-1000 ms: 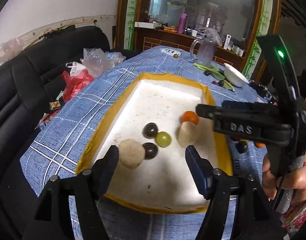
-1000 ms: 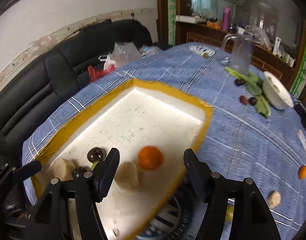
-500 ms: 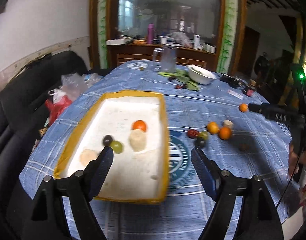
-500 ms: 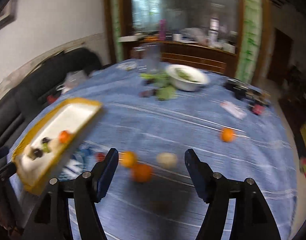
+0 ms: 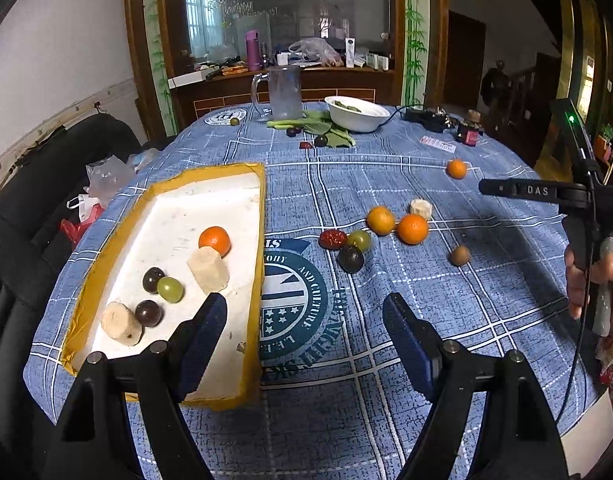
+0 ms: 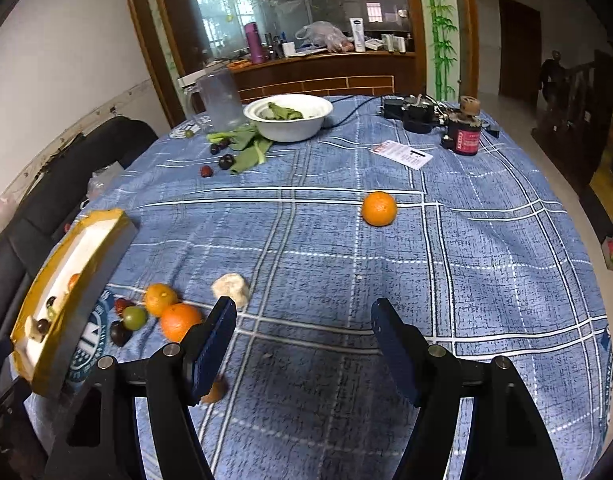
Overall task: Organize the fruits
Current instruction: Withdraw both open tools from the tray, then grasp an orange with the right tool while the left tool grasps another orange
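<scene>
A fetching step is judged to be in hand: 6 pieces are already seen in the tray (image 5: 242,344) at lower left, while loose fruit (image 5: 380,220) is left on the cloth at frame centre. Both the left gripper (image 5: 306,328) and right gripper (image 6: 302,340) are held released and empty. The nearest orange (image 6: 180,320) is found just left of the right gripper's left pad, so a short leftward reach is called for

Both grippers have been swung away from the white foam tray with yellow taped rim (image 5: 262,216), rightwards. The right gripper (image 6: 304,344) is now held empty above the blue checked tablecloth (image 6: 486,264), its jaws opened slightly wider.
</scene>
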Demonstrator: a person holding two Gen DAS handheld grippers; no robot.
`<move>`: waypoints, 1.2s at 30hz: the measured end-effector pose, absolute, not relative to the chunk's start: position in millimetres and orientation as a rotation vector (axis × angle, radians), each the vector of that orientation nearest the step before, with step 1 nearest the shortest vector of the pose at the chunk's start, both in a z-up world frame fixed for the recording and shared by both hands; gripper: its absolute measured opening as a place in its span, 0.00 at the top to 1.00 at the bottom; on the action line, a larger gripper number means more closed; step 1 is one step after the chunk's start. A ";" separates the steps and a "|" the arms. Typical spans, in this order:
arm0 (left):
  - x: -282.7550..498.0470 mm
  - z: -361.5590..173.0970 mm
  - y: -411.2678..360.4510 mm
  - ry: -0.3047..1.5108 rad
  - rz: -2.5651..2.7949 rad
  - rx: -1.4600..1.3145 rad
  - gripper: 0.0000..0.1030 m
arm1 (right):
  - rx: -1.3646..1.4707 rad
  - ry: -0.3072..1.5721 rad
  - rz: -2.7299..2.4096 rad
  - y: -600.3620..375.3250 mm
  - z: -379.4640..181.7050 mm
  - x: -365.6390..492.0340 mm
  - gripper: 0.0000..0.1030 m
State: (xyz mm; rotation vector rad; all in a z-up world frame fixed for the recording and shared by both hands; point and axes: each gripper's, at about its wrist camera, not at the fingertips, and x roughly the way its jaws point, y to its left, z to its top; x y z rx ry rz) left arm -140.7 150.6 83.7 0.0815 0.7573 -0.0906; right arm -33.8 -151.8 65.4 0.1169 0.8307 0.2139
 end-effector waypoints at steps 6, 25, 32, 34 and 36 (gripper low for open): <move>-126.3 69.8 150.5 0.804 -0.124 0.012 0.23 | 0.135 0.827 0.113 -179.5 57.2 -1.4 0.28; -78.8 54.3 122.1 0.861 -0.221 -0.031 0.23 | 0.139 0.907 0.040 -187.7 19.9 102.0 0.64; -66.7 60.3 96.4 0.836 -0.294 -0.012 0.25 | 0.123 0.882 0.067 -179.3 30.8 87.0 0.64; -62.7 60.5 83.0 0.828 -0.331 0.024 0.41 | 0.156 0.886 0.101 -180.6 35.8 78.6 0.64; -56.5 57.7 72.0 0.837 -0.366 0.041 0.47 | 0.180 0.887 0.133 -181.4 41.0 67.0 0.64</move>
